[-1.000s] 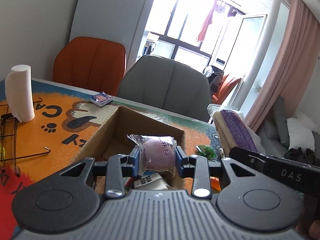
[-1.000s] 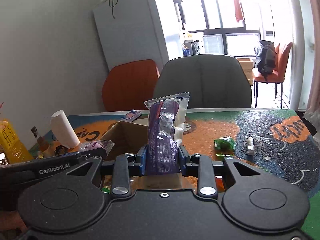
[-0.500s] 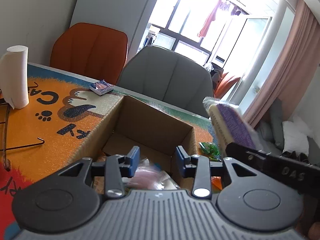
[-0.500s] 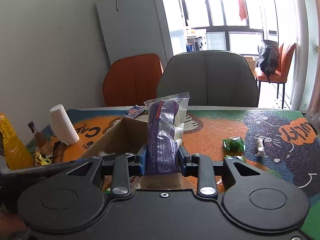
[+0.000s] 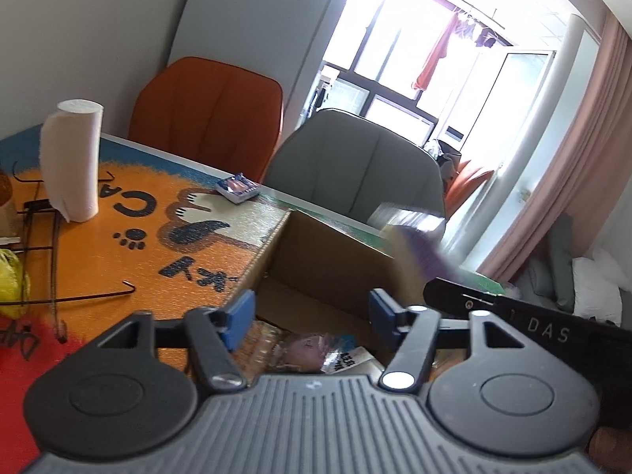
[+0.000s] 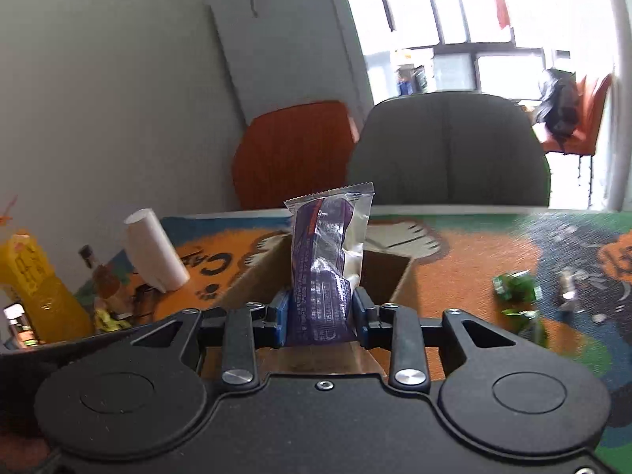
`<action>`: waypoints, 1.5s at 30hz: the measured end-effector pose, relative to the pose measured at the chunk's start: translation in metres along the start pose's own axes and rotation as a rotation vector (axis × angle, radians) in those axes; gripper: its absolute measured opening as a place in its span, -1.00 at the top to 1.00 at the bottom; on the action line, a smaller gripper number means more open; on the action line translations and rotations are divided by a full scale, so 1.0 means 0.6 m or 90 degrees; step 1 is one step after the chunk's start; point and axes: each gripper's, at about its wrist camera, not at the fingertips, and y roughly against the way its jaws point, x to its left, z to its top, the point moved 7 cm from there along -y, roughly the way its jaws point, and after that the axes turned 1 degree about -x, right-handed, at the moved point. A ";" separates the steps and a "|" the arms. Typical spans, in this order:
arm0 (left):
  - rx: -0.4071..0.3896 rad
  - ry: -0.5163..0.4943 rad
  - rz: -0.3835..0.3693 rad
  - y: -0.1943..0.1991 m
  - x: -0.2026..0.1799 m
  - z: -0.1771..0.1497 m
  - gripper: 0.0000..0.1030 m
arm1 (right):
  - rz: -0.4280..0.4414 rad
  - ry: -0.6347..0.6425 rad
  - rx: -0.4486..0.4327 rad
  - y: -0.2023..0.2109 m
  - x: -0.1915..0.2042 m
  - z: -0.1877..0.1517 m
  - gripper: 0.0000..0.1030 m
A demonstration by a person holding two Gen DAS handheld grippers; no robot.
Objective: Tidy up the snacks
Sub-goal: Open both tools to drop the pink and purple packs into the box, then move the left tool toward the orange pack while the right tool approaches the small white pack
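An open cardboard box [image 5: 328, 260] stands on the patterned table mat. My left gripper [image 5: 312, 314] is open and empty above its near edge; a pink round snack pack [image 5: 306, 353] lies in the box below it with other packets. My right gripper [image 6: 320, 316] is shut on a purple snack packet [image 6: 326, 264], held upright over the box [image 6: 389, 272]. That packet shows blurred in the left wrist view [image 5: 418, 241], at the box's right side.
A blue snack pack [image 5: 237, 188] lies on the mat beyond the box. Green packets [image 6: 515, 286] and a small silver one [image 6: 568, 290] lie to the right. A paper roll [image 5: 71, 162], wire hanger [image 5: 51, 276], yellow bottle [image 6: 35, 288], and two chairs [image 5: 355, 170] surround the area.
My left gripper opened and dropped the pink snack pack into the box, then drew back and left. My right gripper moved left over the box with the purple packet.
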 end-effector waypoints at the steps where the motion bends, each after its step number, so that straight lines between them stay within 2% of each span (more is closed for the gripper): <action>1: -0.002 -0.002 0.003 0.003 0.000 0.000 -0.44 | 0.001 0.001 -0.002 0.003 0.001 0.000 0.20; 3: -0.006 -0.007 0.005 0.007 -0.002 0.001 -0.63 | -0.005 0.001 -0.007 0.012 -0.001 0.001 0.07; 5: -0.006 -0.011 0.012 0.009 -0.005 0.000 -0.75 | -0.013 -0.004 -0.008 0.021 -0.009 0.002 0.05; 9: 0.003 -0.013 0.013 0.007 -0.013 -0.006 -0.86 | -0.035 -0.011 -0.013 0.042 -0.030 0.001 -0.09; 17: 0.028 -0.033 -0.018 0.002 -0.059 -0.024 -0.92 | -0.069 -0.030 -0.007 0.080 -0.081 -0.012 -0.37; 22: 0.034 -0.033 -0.019 -0.003 -0.084 -0.036 -0.99 | -0.083 -0.040 -0.012 0.103 -0.110 -0.017 -0.48; 29: 0.046 -0.033 -0.036 -0.008 -0.118 -0.049 -0.99 | -0.098 -0.052 -0.026 0.132 -0.148 -0.020 -0.83; 33: 0.047 -0.041 -0.043 -0.010 -0.141 -0.055 -1.00 | -0.105 -0.057 -0.032 0.145 -0.168 -0.021 -0.96; 45: 0.050 -0.072 -0.063 -0.026 -0.209 -0.076 -1.00 | -0.120 -0.093 -0.039 0.173 -0.243 -0.034 -1.00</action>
